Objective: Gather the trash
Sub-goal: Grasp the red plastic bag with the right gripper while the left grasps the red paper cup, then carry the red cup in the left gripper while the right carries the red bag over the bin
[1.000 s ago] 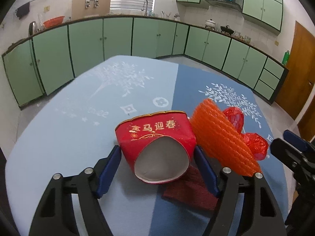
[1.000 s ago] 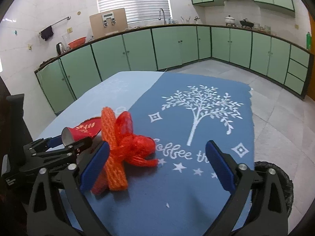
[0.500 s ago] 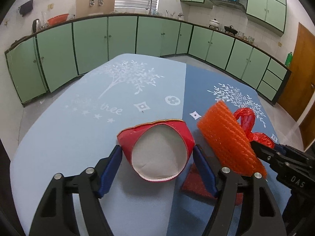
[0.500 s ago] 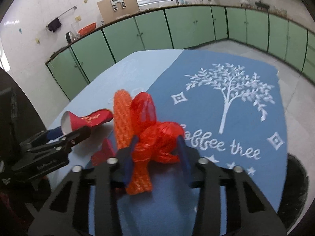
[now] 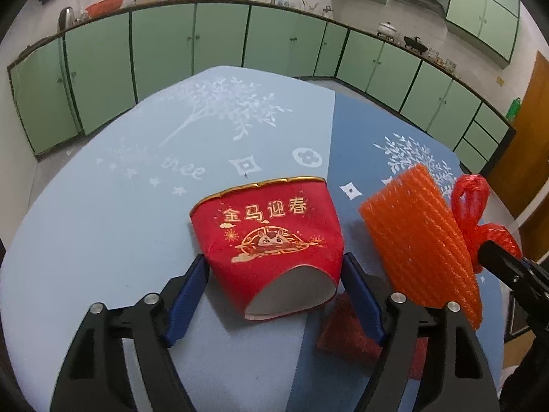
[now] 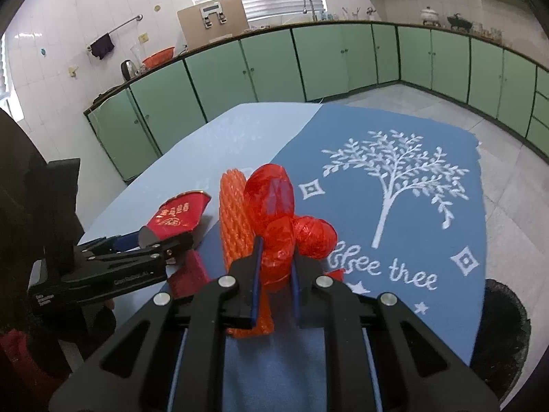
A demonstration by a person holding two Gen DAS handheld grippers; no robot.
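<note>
Gripping red cup (image 5: 271,240) printed "金马迎春", left gripper (image 5: 274,285), right gripper (image 6: 274,267) pinching red bag (image 6: 284,226).

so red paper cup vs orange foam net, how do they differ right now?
The red paper cup is smooth, printed with gold characters, and sits squashed between the left gripper's fingers. The orange foam net is ribbed, plain, and lies free on the blue tablecloth; the right gripper pinches the red plastic bag beside it instead. Both are trash, lying sideways.

Orange foam net (image 6: 235,219) crowds between red cup (image 5: 271,240) and red bag (image 6: 284,219); tablecloth (image 6: 411,206) beyond bare.
</note>
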